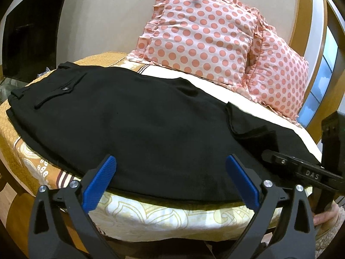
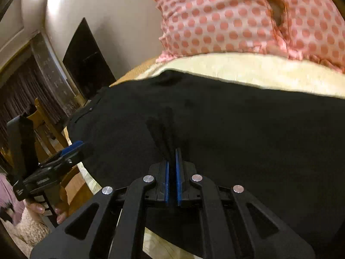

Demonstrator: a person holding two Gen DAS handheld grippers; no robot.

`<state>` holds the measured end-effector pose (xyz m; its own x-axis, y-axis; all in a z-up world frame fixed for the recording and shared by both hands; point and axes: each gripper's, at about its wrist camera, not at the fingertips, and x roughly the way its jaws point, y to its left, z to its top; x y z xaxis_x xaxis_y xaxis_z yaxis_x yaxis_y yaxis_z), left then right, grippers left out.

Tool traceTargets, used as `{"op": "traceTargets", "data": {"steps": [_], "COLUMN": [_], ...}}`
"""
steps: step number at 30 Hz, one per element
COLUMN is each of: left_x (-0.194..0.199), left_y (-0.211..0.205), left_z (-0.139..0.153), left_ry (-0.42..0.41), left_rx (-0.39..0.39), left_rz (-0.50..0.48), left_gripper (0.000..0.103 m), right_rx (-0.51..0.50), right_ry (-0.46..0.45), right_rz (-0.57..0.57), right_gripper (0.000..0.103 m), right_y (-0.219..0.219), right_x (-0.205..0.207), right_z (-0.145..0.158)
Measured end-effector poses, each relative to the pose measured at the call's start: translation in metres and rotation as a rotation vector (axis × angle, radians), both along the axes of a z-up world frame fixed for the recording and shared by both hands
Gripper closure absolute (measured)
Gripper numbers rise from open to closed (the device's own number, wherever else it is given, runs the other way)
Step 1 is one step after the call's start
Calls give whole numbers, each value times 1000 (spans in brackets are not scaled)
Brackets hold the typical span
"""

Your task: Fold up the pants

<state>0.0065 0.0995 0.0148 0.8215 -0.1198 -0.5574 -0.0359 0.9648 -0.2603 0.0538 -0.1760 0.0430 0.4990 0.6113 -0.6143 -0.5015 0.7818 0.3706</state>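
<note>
Black pants [image 1: 133, 120] lie flat across the bed, waistband and buttoned back pocket at the left, legs running right. My left gripper [image 1: 170, 168] is open, its blue pads wide apart over the pants' near edge, holding nothing. My right gripper [image 2: 171, 157] is shut on a pinched ridge of the black pants [image 2: 237, 129] near their near edge. The right gripper also shows in the left wrist view [image 1: 301, 168] at the right, low on the fabric. The left gripper shows in the right wrist view [image 2: 71, 149] at the left.
Two pink polka-dot pillows [image 1: 204, 34] lean at the back of the bed. The patterned yellow bedsheet [image 1: 168, 213] hangs over the near edge. A dark screen [image 1: 32, 28] stands at the left wall. A wooden chair [image 2: 47, 125] is left of the bed.
</note>
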Motion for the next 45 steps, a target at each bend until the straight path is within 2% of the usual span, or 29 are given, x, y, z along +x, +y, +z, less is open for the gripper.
{"op": "traceTargets", "data": {"steps": [5,8,10,12,14,16,18,19,20,21,22,25,28,30,34,36,39,40,42,43,45], "left_x": [0,-1,-3,-9,-12,-15,-19,-22,-24,-26,-26,-27,-21,-13,-11,-15,-14,-13,-9,-8,-10], "left_y": [-2,3,13,35,54,74,87,97,102,110,117,133,148,156,167,169,167,166,163,163,162], "left_z": [0,3,7,13,16,20,26,30,32,35,38,42,39,34,15,6,-3,-4,-5,-6,-10], "left_ry": [-5,-8,-17,-48,-72,-99,-118,-134,-144,-155,-163,-172,-146,-104,-39,-17,11,13,36,47,63], "left_rx": [12,-28,-104,-236,-313,-358,-350,-340,-339,-340,-343,-334,-333,-353,-438,-459,-478,-469,-446,-442,-443], "left_rz": [-2,-4,-4,11,45,98,153,187,204,225,243,285,324,358,408,415,410,413,417,419,421], "left_gripper": [2,2,2,2,2,2,2,2,2,2,2,3,5,11,21,25,37,43,72,96,98], "right_rx": [28,-35,-68,-100,-162,-205,-238,-252,-244,-209,-175,-149,-144,-142,-141,-139,-139,-139,-135,-133,-129], "right_ry": [-47,-56,-74,-97,-126,-147,-182,-196,-205,-215,-233,-284,-197,-161,-164,-161,-152,-150,-142,-138,-134], "right_rz": [-39,0,23,36,55,62,73,112,145,179,190,112,51,27,15,15,18,19,18,18,16], "right_gripper": [98,98,98,97,97,96,86,77,56,50,50,50,50,50,50,50,49,49,48,48,48], "right_y": [6,25,35,42,51,56,61,66,67,67,65,54,43,36,33,33,33,33,33,32,32], "right_x": [0,-4,-6,-14,-21,-29,-37,-43,-47,-52,-56,-54,-36,-30,-31,-30,-27,-27,-26,-26,-25], "right_z": [16,11,13,10,5,-1,-1,0,2,6,11,20,11,6,6,5,4,3,2,1,1]}}
